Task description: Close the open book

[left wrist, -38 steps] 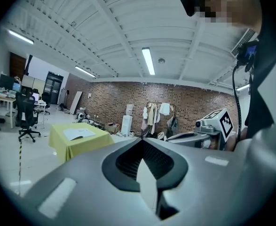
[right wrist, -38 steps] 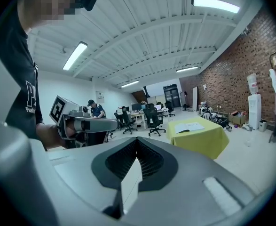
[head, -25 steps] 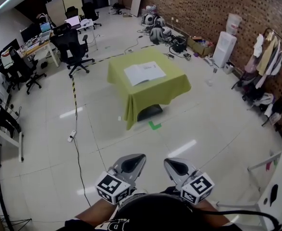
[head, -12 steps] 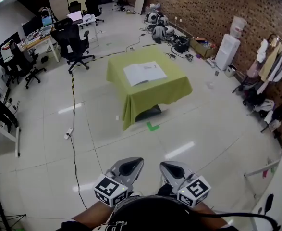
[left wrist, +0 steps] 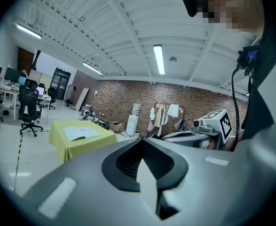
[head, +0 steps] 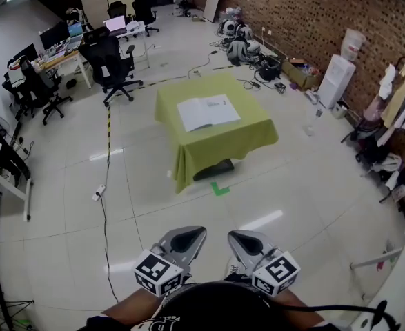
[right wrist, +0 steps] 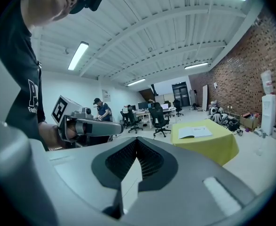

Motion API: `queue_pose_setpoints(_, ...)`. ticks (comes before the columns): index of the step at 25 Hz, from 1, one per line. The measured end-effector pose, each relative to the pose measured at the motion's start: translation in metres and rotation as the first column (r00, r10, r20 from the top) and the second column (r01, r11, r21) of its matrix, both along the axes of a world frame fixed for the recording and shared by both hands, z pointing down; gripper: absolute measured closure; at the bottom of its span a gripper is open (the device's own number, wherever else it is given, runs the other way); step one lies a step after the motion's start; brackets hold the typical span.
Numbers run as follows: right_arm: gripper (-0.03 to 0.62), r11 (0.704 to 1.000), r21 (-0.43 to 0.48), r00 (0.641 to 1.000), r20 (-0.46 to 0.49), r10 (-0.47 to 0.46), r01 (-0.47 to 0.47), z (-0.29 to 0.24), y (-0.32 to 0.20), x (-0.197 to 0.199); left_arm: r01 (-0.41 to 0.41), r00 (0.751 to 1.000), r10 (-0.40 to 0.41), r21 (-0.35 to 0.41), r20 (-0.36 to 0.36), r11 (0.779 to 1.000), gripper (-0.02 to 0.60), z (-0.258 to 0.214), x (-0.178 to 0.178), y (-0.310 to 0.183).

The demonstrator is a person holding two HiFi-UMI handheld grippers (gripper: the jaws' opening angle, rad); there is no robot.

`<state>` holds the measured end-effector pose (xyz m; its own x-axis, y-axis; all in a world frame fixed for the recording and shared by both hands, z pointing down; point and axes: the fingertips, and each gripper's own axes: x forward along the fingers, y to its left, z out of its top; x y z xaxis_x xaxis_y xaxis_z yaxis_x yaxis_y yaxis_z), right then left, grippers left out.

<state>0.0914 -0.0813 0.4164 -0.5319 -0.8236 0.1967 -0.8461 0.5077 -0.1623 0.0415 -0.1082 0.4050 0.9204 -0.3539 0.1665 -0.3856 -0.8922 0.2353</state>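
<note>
**Big room, book far ahead**

Shiny pale floor (head: 64, 205) fills most of the head view, with a red brick wall (head: 292, 12) on the right and black chairs (head: 109, 64) at the back. Out in the middle stands a table (head: 247, 140) under a soft yellow-green cloth that hangs down its sides.

The book (head: 209, 111) lies open and flat on top of that cloth. Its pages are white paper, spread wide to the left and right, and the fold in the middle runs away from the person. From this far off I cannot tell which side of the book is thicker.

The left gripper (head: 183, 240) and the right gripper (head: 247, 241) are low in the head view, side by side, close to the person's body. Each one is smooth grey, with dark ribbed pads inside. Both have their jaws pressed together, and nothing is in them.

The book is well apart from both grippers, straight ahead and about midway between them, so neither hand looks nearer. I think the person must walk up to the table before either gripper can reach a page to fold it over.
</note>
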Motion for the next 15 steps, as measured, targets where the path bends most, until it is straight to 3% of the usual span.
queue_pose_setpoints(10,0.586,0.999,0.027,0.999,0.043,0.017,-0.018,-0.007,-0.036,0.076,-0.010,1.000,0.010,-0.015,0.011,1.000,0.575,-0.007,0.076,-0.030)
queue_pose_setpoints(15,0.586,0.999,0.032,0.998,0.057,0.020,-0.022,-0.006,-0.046,0.118,-0.003,1.000,0.002,-0.058,-0.024,0.998,0.575,-0.008,0.117,-0.041)
